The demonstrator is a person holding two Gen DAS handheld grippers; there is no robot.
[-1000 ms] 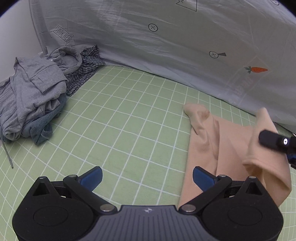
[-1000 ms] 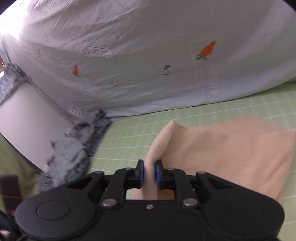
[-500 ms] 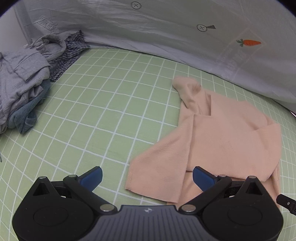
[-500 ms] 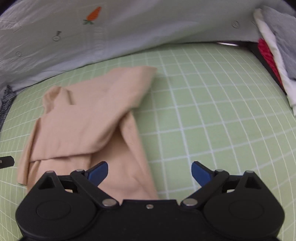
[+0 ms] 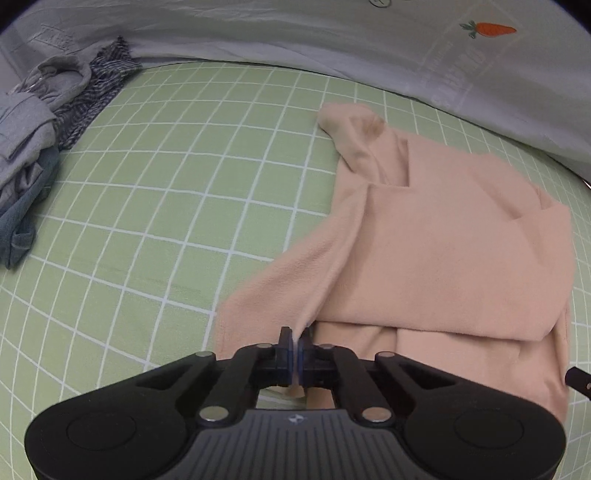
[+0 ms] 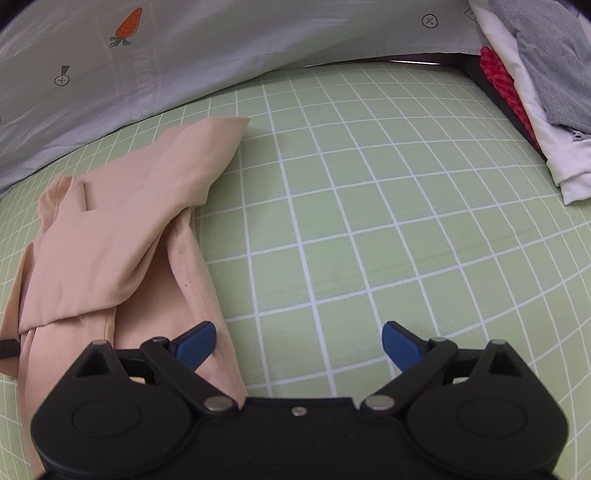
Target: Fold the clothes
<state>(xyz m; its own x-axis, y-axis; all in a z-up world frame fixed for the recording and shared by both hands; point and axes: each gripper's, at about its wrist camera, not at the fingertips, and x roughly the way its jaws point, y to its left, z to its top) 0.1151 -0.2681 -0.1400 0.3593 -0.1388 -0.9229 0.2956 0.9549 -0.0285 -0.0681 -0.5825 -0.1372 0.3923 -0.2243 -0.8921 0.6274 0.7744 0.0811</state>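
A pale peach knit garment (image 5: 436,236) lies on the light green worktop (image 5: 177,206), which is ruled with a white grid. Behind runs a pale grey sheet (image 5: 295,33) printed with an orange carrot with green leaves (image 5: 487,28). At one side sits a heap of grey clothes (image 5: 26,122) with a dark checked cloth (image 5: 92,96). Opposite, a stack of white, red and grey textiles (image 6: 535,85). Both black grippers carry blue pads (image 6: 195,341).

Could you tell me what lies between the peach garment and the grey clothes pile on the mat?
Only bare green grid mat separates the peach garment from the grey pile, as the left wrist view shows.
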